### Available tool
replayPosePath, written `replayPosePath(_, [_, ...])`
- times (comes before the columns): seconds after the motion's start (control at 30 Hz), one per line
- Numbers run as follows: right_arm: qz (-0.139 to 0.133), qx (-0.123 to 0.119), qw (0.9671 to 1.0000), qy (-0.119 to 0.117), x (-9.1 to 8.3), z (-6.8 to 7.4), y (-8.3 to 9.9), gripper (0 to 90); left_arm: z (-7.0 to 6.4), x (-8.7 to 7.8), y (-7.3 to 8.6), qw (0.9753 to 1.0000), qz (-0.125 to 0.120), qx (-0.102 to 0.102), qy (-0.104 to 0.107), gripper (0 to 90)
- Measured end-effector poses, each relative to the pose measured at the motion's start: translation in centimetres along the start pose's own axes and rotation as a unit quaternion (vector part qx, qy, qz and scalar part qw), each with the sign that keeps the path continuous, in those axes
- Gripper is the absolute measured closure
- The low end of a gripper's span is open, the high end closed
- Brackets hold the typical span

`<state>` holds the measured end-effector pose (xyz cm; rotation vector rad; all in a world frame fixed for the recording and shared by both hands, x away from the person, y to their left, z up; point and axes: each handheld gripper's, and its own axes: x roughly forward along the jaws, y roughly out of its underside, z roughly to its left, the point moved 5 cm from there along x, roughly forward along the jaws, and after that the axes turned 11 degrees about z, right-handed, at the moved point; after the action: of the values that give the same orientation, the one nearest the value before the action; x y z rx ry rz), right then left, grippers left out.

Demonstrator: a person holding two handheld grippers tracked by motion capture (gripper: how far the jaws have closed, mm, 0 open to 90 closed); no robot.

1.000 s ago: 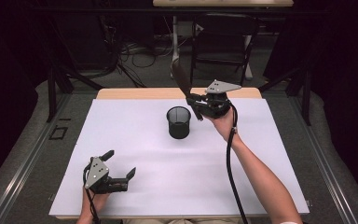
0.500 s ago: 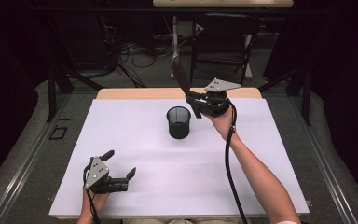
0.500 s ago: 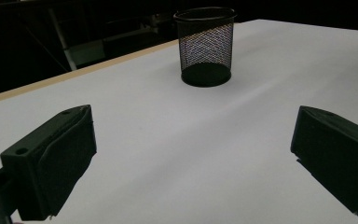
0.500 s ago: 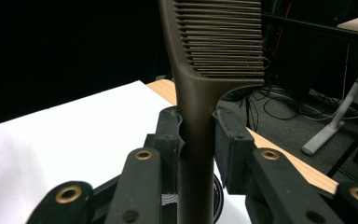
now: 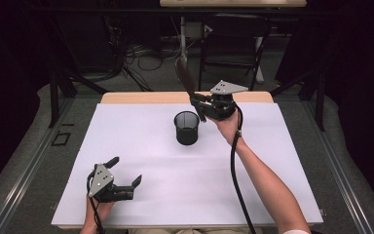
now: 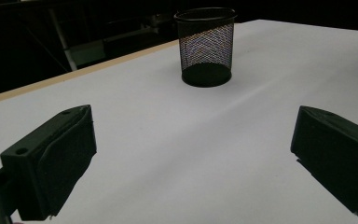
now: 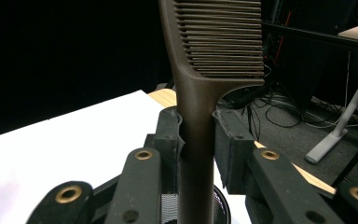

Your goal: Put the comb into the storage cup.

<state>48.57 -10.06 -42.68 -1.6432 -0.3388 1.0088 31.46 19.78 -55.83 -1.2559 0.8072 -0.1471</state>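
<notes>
Right gripper point(image 5: 202, 105) clamps comb point(image 7: 200, 107) over cup point(image 5: 186, 127); left gripper point(image 5: 126, 180) wide open, empty. Risk: handle catches rim, tips cup.

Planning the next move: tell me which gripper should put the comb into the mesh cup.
Right. The right gripper is shut on the comb, held up just beside and above the mesh cup. The left gripper is open and holds nothing, low on the near side of the table, farther from the cup.
</notes>
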Motion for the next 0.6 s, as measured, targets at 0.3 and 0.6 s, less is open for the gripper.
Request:
replayPosePath(0.3, [-0.008,-0.002,1.0,0.002,0.4,0.1,-0.1,73.0,0.0,0.0,0.0,1.0,0.0,0.0,0.0,0.0])
replayPosePath(0.6, [-0.018,0.004,0.9998,-0.003,1.2,0.2,-0.2,72.9,0.0,0.0,0.0,1.0,-0.001,-0.001,0.0,0.0])
